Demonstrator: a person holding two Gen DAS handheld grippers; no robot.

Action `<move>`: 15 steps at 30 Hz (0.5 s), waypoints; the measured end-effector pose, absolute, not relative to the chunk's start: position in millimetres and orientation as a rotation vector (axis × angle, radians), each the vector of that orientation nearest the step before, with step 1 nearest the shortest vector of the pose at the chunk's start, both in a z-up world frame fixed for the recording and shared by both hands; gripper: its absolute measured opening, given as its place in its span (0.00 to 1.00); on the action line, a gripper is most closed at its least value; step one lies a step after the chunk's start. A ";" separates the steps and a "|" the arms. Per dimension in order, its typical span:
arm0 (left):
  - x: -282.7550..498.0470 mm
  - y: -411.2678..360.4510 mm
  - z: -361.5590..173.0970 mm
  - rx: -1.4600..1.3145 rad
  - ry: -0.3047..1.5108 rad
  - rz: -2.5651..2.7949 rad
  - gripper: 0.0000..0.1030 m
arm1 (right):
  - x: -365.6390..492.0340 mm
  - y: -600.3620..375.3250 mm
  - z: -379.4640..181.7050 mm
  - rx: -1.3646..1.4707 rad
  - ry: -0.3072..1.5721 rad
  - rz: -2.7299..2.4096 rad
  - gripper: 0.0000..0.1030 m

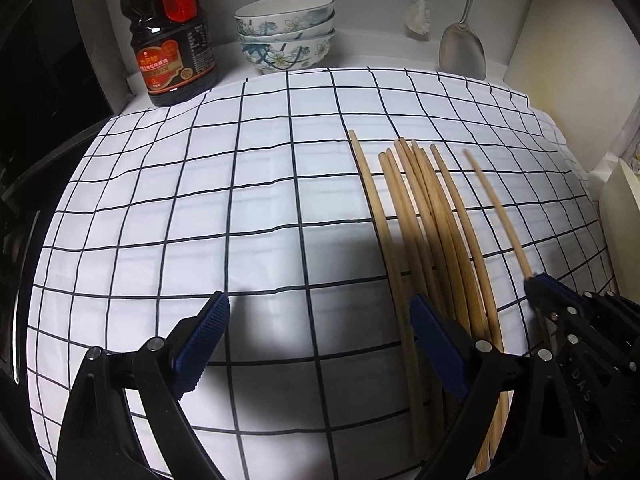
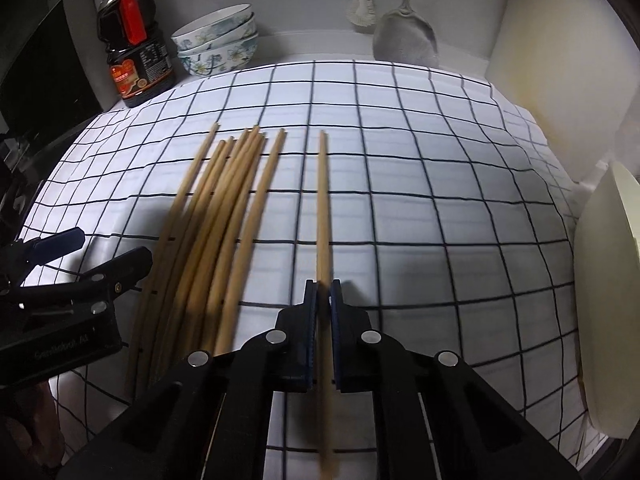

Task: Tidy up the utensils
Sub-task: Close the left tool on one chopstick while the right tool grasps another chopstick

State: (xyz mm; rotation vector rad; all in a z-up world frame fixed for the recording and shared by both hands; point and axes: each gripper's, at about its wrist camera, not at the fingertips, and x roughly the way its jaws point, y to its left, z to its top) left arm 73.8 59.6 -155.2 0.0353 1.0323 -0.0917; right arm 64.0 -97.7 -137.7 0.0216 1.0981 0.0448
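Note:
Several wooden chopsticks (image 1: 424,216) lie side by side on a white cloth with a black grid (image 1: 240,208); they also show in the right wrist view (image 2: 216,216). My right gripper (image 2: 324,292) is shut on a single chopstick (image 2: 323,208) that points away from me, apart from the bundle on its right side. That gripper also shows in the left wrist view (image 1: 538,284), holding the same chopstick (image 1: 496,208). My left gripper (image 1: 320,312) is open and empty, its right finger over the near ends of the bundle; it also shows in the right wrist view (image 2: 108,248).
At the back stand a dark sauce bottle with a red handle (image 1: 172,40), a stack of three flowered bowls (image 1: 286,32), a hanging brush (image 1: 418,16) and a metal spatula (image 1: 462,52). A pale board or plate (image 2: 604,300) stands at the right edge.

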 end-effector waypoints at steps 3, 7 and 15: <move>76.3 55.8 -159.2 0.052 1.038 -0.089 0.87 | 58.7 -103.6 -137.9 0.032 1.101 0.031 0.07; 78.4 54.6 -163.6 0.060 1.040 -0.086 0.87 | 52.9 -108.9 -137.2 0.040 1.107 0.025 0.07; 79.4 56.9 -164.3 0.056 1.021 -0.087 0.88 | 54.8 -110.2 -137.3 0.033 1.109 0.021 0.16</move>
